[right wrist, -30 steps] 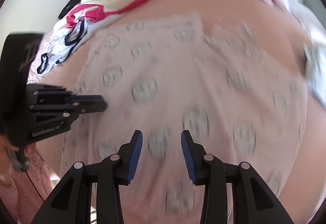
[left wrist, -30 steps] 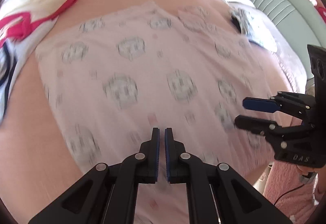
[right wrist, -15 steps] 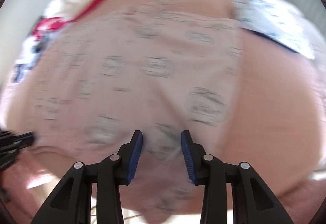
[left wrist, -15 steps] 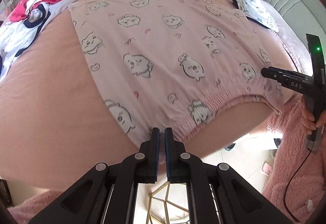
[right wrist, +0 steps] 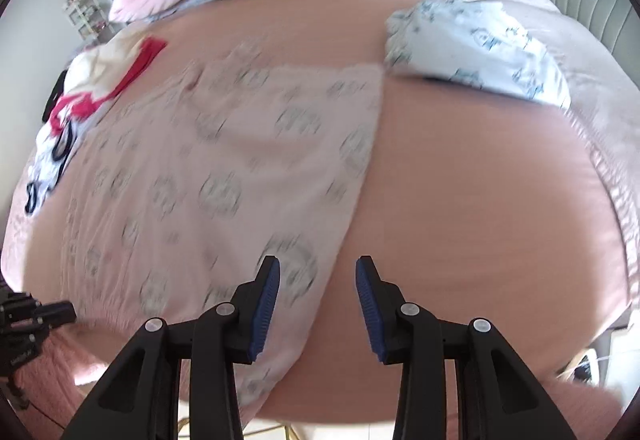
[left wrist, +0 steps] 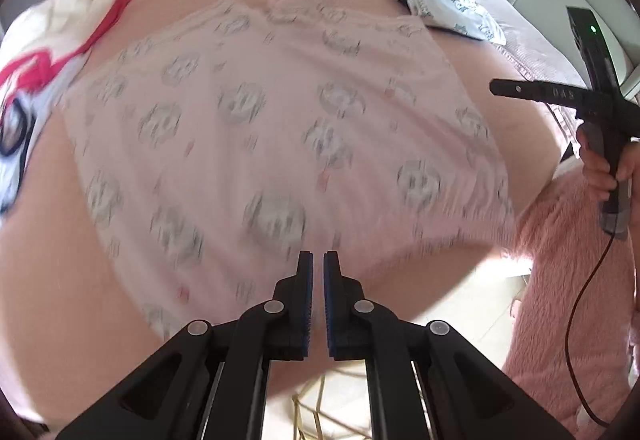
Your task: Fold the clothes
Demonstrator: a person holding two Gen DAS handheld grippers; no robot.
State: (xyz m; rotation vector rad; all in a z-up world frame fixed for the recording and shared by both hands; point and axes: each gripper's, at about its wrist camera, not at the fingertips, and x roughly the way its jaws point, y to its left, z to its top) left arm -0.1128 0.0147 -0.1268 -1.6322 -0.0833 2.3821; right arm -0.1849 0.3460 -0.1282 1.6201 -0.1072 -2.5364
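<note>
Half a second before, the left wrist view was sharp and showed the elastic waistband of the pale pink cartoon-print pyjama shorts (left wrist: 280, 144) lying at the near bed edge, with the left hand-held gripper (left wrist: 313, 272) poised over it. By this moment both views had smeared, the print reduced to grey blotches, and the shorts filled more of the left view, so both hands seemed to be travelling across the garment. I judged no fold had begun.

The left hand-held gripper's pads were together with nothing visibly pinched. The right hand-held gripper (right wrist: 318, 276) stood apart, empty, over the shorts' right edge.

The shorts lay spread flat on the salmon-pink bed sheet (right wrist: 480, 180), between a white-and-red garment (left wrist: 52, 52) at the far left and a folded white blue-print garment (right wrist: 480, 48) at the far right.
</note>
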